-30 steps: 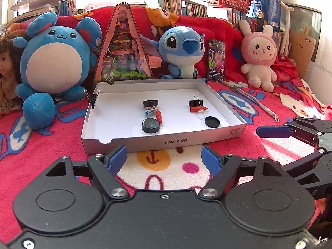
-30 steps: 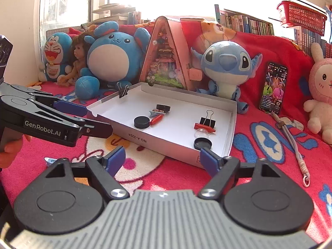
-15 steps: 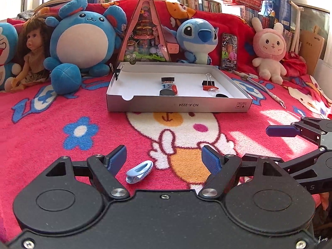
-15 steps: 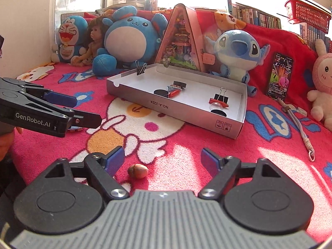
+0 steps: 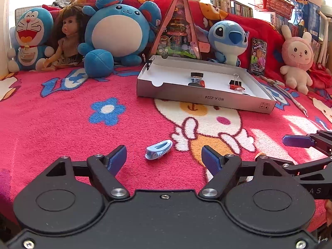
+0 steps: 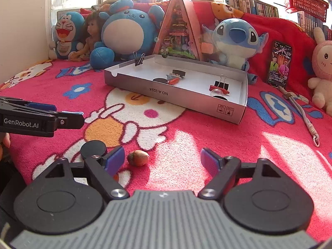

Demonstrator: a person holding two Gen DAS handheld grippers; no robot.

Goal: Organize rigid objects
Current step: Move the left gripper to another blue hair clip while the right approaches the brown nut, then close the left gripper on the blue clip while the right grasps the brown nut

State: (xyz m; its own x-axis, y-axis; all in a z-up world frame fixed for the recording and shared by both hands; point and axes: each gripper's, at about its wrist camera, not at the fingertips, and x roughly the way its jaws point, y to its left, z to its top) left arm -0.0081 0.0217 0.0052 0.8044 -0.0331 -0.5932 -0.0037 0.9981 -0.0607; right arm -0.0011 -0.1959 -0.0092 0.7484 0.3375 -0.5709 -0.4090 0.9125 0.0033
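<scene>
Tray [image 6: 193,101] already holds clips and caps. You still have hair clip [image 5: 158,149], nut [image 6: 138,158], black cap [image 6: 93,148] loose on blanket. Left gripper [image 5: 164,158] and right gripper [image 6: 162,159] gape wide, empty.

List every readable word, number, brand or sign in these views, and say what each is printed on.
"NO.A-2224", seen upside down: front wall of the cardboard box.
"GenRobot.AI": side of the left gripper.
Two handling symbols on the box's right corner: too small to read.
Phone screen and book spines: text unreadable.
</scene>
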